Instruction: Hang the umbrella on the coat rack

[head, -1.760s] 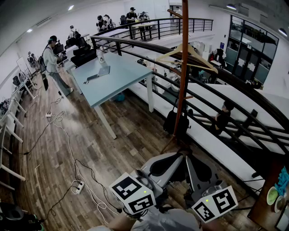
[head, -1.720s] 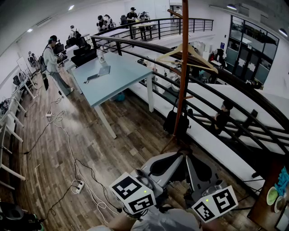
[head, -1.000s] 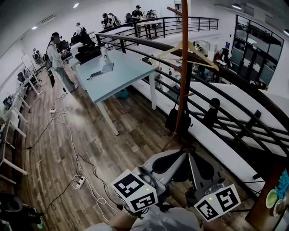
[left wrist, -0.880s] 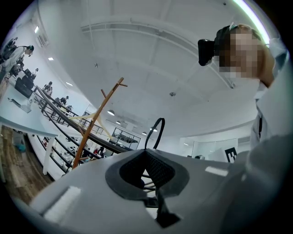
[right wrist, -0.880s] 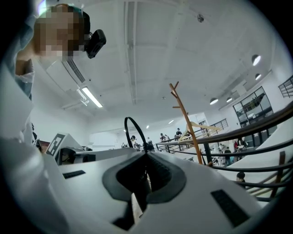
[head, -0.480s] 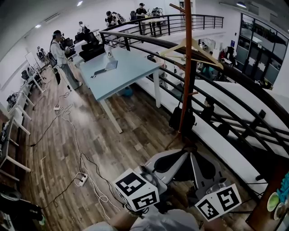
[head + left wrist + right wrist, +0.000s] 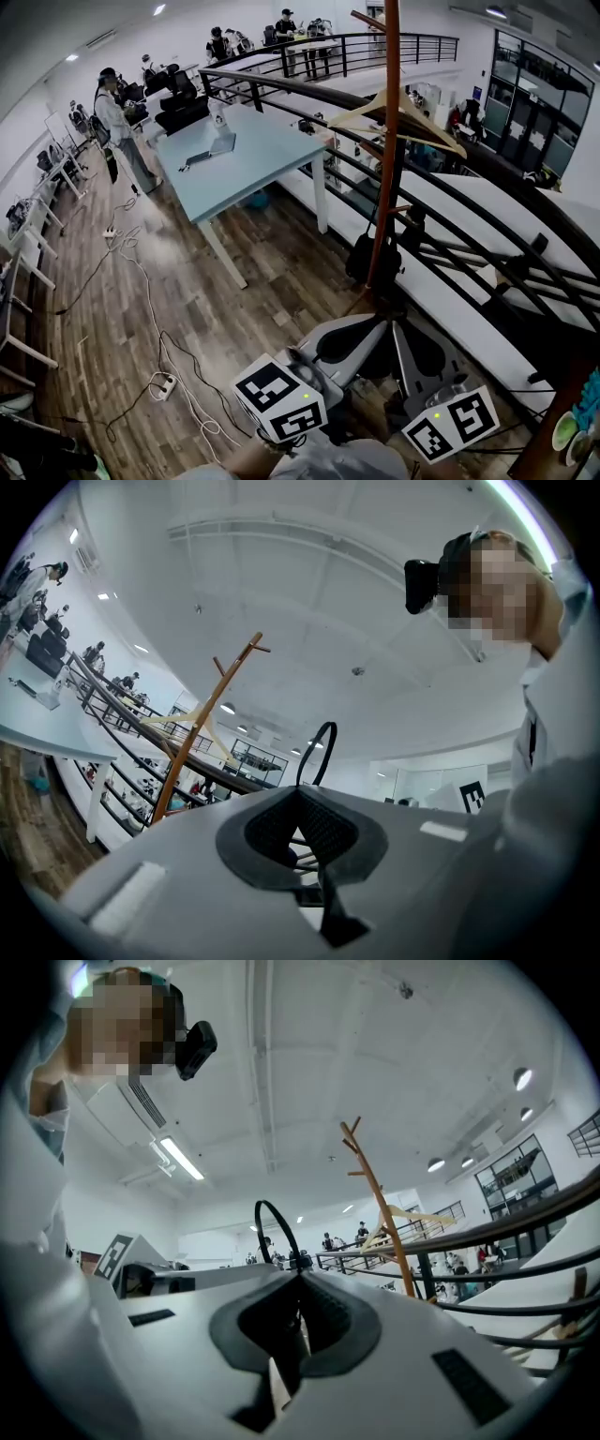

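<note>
The coat rack (image 7: 385, 141) is a tall brown pole with pegs near its top and a wooden hanger (image 7: 405, 111) on it; it stands by the black railing, ahead of me. Both grippers sit low in the head view, side by side, jaws aimed at the rack's foot: left gripper (image 7: 367, 328), right gripper (image 7: 401, 334). A thin black loop (image 7: 315, 752) of the umbrella sticks up past the shut left gripper (image 7: 305, 803). The same loop (image 7: 275, 1228) rises past the shut right gripper (image 7: 302, 1288). The rest of the umbrella is hidden behind the jaws.
A dark bag (image 7: 367, 258) hangs low at the rack's pole. A light blue table (image 7: 234, 155) stands to the left. Curved black railing (image 7: 450, 202) runs behind the rack. Cables and a power strip (image 7: 161, 385) lie on the wooden floor. People (image 7: 111, 117) stand far off.
Both grippers have kept their place at the bottom of the head view. The view has swung slightly, and a person below the railing has walked on.
</note>
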{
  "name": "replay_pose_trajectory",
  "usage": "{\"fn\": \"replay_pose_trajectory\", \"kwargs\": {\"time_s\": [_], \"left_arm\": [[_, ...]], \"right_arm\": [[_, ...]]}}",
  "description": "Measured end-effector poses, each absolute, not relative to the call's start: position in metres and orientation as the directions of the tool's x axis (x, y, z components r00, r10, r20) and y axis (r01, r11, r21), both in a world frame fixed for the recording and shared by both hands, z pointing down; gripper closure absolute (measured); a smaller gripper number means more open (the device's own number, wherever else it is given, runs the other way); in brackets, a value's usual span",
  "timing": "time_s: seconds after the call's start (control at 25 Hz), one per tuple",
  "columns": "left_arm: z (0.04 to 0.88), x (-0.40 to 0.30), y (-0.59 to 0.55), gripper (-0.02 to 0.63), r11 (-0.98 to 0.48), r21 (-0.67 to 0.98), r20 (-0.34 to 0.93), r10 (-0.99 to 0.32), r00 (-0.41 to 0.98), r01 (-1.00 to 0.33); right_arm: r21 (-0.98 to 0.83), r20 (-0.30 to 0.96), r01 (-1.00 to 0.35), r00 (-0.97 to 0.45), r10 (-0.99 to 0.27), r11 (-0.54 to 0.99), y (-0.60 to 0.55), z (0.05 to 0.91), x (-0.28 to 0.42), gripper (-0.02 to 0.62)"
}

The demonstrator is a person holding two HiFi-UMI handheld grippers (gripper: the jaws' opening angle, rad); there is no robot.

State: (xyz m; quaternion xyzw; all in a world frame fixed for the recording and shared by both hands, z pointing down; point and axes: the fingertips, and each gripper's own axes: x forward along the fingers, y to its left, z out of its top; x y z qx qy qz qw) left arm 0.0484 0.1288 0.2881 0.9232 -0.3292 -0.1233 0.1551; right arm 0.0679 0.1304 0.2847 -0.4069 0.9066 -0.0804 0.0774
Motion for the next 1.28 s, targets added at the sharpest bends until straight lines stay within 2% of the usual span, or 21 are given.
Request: {"fn": "replay_pose_trajectory", "kwargs": {"time_s": [0.16, 0.48, 1.28], "left_arm": [[0.290, 0.032, 0.093, 0.603, -0.742, 0.368, -0.130, -0.638, 0.759, -0.560], [0.276, 0.046, 0.067, 0.603, -0.761, 0.362, -0.137, -0.615, 0.776, -0.539], [0.276, -0.005, -0.065, 0.603, -0.829, 0.374, -0.155, -0.498, 0.853, -0.416]], "right_arm": [[-0.202, -0.075, -0.734, -0.648, -0.758, 0.648, 0.094, 0.286, 0.052, 0.595], [-0.193, -0.076, -0.755, -0.625, -0.777, 0.627, 0.069, 0.273, 0.066, 0.595], [-0.180, -0.073, -0.842, -0.504, -0.861, 0.508, -0.060, 0.272, 0.014, 0.595]]}}
